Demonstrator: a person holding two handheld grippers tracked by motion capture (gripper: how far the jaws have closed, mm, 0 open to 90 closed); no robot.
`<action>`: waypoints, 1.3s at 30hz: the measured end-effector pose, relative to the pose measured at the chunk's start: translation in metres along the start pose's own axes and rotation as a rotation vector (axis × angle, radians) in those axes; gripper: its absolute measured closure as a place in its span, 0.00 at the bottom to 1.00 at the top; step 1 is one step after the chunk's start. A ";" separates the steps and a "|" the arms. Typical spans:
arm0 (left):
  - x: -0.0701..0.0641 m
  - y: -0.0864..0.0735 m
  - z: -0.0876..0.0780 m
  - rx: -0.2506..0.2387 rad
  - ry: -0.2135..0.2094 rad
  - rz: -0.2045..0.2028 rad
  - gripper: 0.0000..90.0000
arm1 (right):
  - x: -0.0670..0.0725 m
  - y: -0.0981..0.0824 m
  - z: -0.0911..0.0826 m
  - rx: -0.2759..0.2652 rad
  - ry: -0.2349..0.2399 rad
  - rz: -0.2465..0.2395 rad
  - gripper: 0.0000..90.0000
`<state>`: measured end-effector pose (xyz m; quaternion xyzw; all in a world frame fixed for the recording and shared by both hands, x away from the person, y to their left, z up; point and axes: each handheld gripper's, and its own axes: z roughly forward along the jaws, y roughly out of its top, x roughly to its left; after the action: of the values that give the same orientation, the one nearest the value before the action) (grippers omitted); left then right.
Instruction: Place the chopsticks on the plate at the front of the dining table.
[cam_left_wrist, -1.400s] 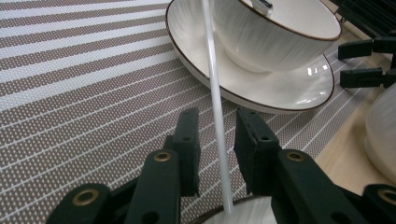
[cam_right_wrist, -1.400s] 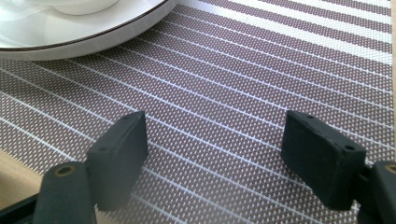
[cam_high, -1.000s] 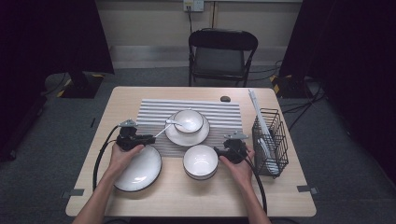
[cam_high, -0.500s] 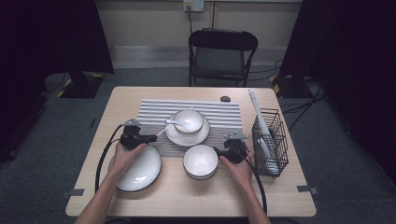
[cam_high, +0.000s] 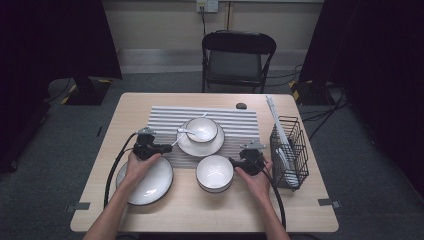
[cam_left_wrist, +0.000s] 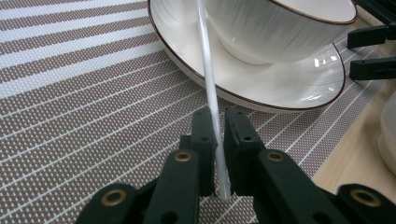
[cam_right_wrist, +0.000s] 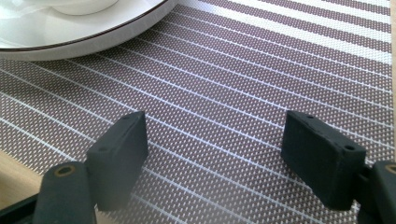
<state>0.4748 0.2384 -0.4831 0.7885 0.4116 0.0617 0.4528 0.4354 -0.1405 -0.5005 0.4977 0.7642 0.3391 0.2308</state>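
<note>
Left gripper view has the left gripper (cam_left_wrist: 217, 140) pinching the tip of a thin white plastic spoon handle (cam_left_wrist: 208, 79) between its black jaws, which have just been closing on it, though I can't tell if both pads actually touch it. The spoon runs up from the jaws over the striped woven placemat (cam_left_wrist: 84, 107) and across the rim of the white saucer with a dark edge (cam_left_wrist: 289, 88), next to the white ribbed bowl (cam_left_wrist: 280, 28) sitting on it. I'd guess the spoon is light, stiff and pretty slick, so gripping near the handle end like this could let it pivot or slip; a flat, square squeeze seems safest. Right gripper (cam_right_wrist: 215, 154) hangs over the mat with jaws spread wide, nothing between them.
</note>
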 end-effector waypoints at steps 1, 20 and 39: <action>0.000 0.000 -0.001 -0.010 -0.001 -0.005 0.90 | 0.000 0.000 0.000 0.000 -0.001 0.001 0.24; 0.001 -0.002 -0.005 0.029 0.011 0.022 0.92 | 0.000 0.000 0.000 0.000 -0.001 0.001 0.24; -0.013 0.001 0.002 0.025 -0.015 0.035 0.90 | 0.000 0.000 0.000 0.000 -0.002 0.001 0.24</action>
<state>0.4677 0.2281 -0.4801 0.8016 0.3950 0.0586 0.4450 0.4353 -0.1404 -0.5006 0.4984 0.7637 0.3389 0.2313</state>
